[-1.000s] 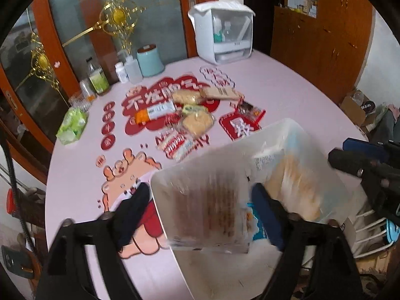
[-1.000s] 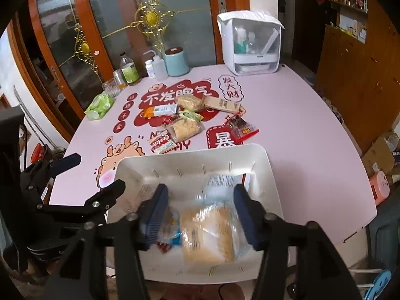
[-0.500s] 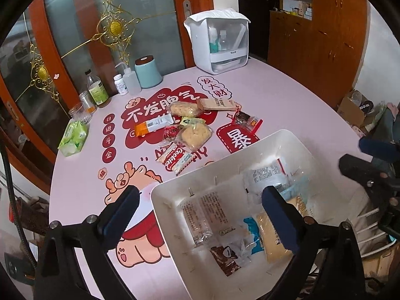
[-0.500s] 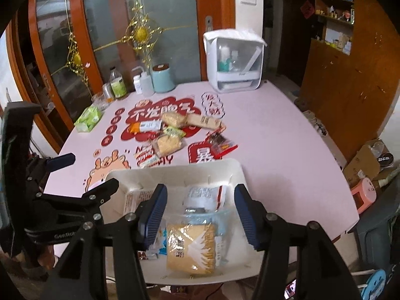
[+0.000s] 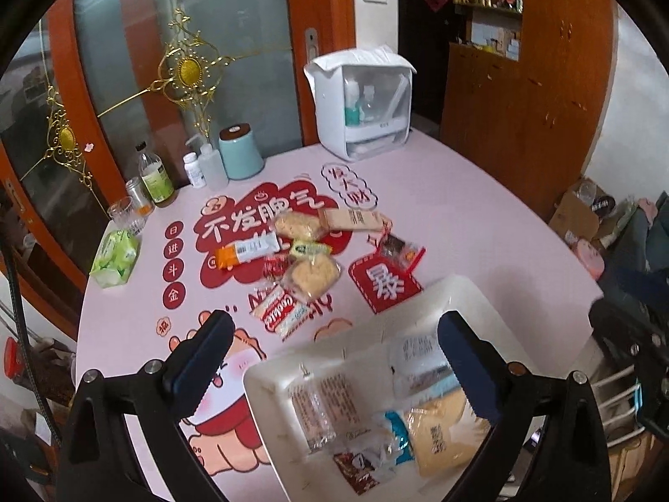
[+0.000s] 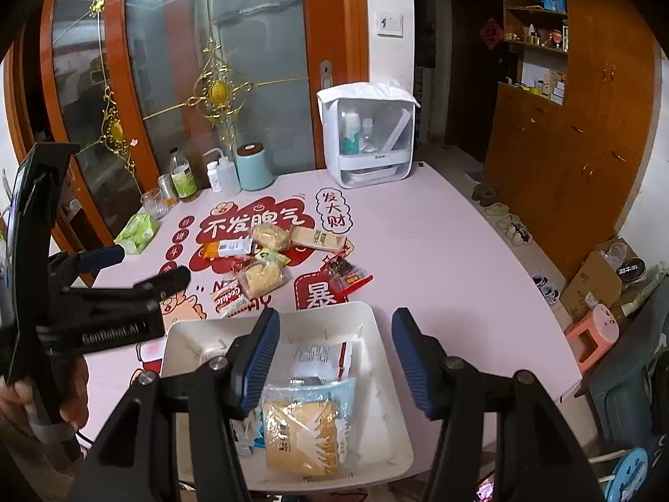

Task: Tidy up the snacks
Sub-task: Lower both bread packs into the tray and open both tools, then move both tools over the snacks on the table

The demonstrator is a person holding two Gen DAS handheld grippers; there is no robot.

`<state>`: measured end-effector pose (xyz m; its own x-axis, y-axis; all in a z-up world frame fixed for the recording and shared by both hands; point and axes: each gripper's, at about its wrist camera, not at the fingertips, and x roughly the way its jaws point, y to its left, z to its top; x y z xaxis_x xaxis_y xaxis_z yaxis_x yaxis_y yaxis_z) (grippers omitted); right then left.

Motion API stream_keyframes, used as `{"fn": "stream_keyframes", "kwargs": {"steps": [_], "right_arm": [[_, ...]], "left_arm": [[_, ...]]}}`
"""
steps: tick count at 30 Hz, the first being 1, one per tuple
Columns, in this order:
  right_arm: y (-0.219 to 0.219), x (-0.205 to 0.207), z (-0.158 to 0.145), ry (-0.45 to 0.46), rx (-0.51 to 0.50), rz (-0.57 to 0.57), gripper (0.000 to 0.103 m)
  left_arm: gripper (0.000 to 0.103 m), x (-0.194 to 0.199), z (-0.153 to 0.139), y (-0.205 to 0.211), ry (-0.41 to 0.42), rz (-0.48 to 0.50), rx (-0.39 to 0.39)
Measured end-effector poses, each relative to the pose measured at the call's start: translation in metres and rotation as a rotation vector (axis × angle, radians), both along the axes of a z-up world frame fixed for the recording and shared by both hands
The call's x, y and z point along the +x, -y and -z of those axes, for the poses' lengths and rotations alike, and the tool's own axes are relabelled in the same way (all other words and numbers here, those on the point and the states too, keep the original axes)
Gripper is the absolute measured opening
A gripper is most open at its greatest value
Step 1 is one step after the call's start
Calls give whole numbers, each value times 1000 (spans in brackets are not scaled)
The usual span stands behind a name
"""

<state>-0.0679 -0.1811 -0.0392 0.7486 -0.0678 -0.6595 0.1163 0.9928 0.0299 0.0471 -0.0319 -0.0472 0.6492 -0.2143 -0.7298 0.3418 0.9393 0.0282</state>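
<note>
The remaining snacks point(image 5: 292, 259) lie beyond both tongs, past the white bin point(image 6: 368, 322). The left gripper point(image 5: 334, 359), jaws wide apart and empty, hangs nearer them. The right gripper point(image 6: 334, 359) is also parted, holding nothing.

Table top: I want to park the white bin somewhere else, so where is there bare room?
The widest bare patch of the table runs from the white cabinet toward the right edge, right of the snack pile. The middle is crowded with snacks, the far-left edge with bottles and a green pack. The bin fills the near edge.
</note>
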Motion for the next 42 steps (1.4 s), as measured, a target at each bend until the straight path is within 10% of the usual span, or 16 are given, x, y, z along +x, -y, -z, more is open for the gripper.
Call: {"fn": "stream_keyframes", "kwargs": {"steps": [28, 42], "right_arm": [[61, 134, -36, 30, -55, -98, 57], [132, 285, 59, -234, 185, -91, 57]], "left_arm": [[98, 93, -66, -13, 193, -243, 50], [98, 190, -39, -8, 69, -299, 96]]}}
